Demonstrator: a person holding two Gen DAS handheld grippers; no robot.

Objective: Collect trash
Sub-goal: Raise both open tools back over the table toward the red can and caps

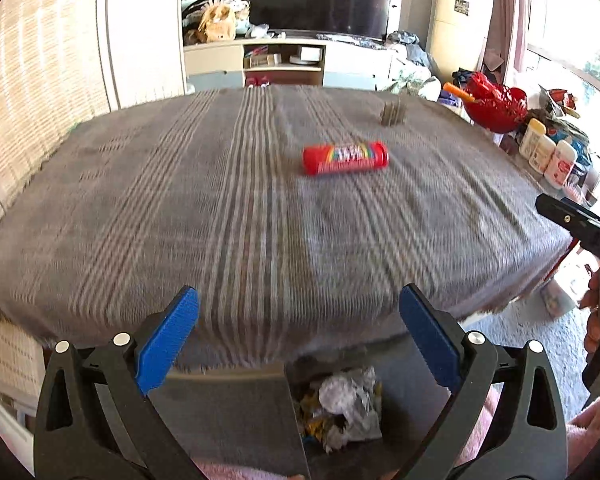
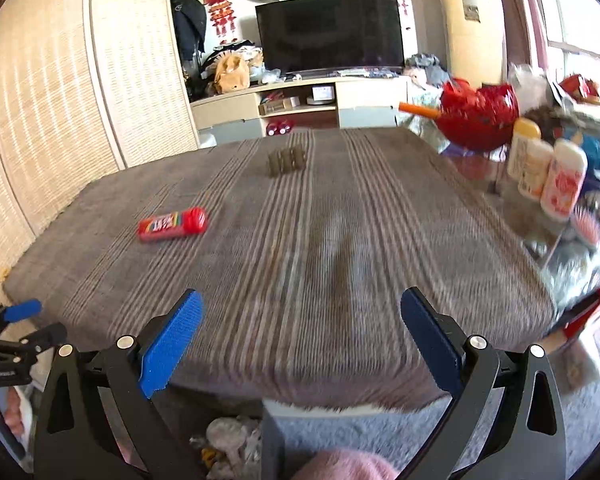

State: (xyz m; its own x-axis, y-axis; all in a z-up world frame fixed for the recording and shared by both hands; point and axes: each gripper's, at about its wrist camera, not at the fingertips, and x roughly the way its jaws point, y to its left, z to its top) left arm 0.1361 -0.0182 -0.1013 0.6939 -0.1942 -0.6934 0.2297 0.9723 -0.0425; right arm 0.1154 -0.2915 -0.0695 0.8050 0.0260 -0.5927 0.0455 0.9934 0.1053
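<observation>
A red candy tube (image 1: 345, 158) with rainbow lettering lies on its side on the grey striped tablecloth (image 1: 220, 200); it also shows in the right wrist view (image 2: 173, 224). A small brown ridged piece (image 1: 392, 114) stands farther back, also in the right wrist view (image 2: 286, 161). My left gripper (image 1: 299, 330) is open and empty at the table's near edge, above a grey bin (image 1: 236, 420) holding crumpled wrappers (image 1: 346, 408). My right gripper (image 2: 301, 330) is open and empty at the near edge; the bin's trash (image 2: 232, 444) shows below it.
A red bowl (image 1: 494, 102) and white bottles (image 1: 548, 154) crowd the table's right side, also in the right wrist view (image 2: 548, 172). A TV stand (image 1: 284, 60) is behind the table and a wicker screen (image 1: 40, 100) on the left. Grey carpet (image 2: 360, 428) lies below.
</observation>
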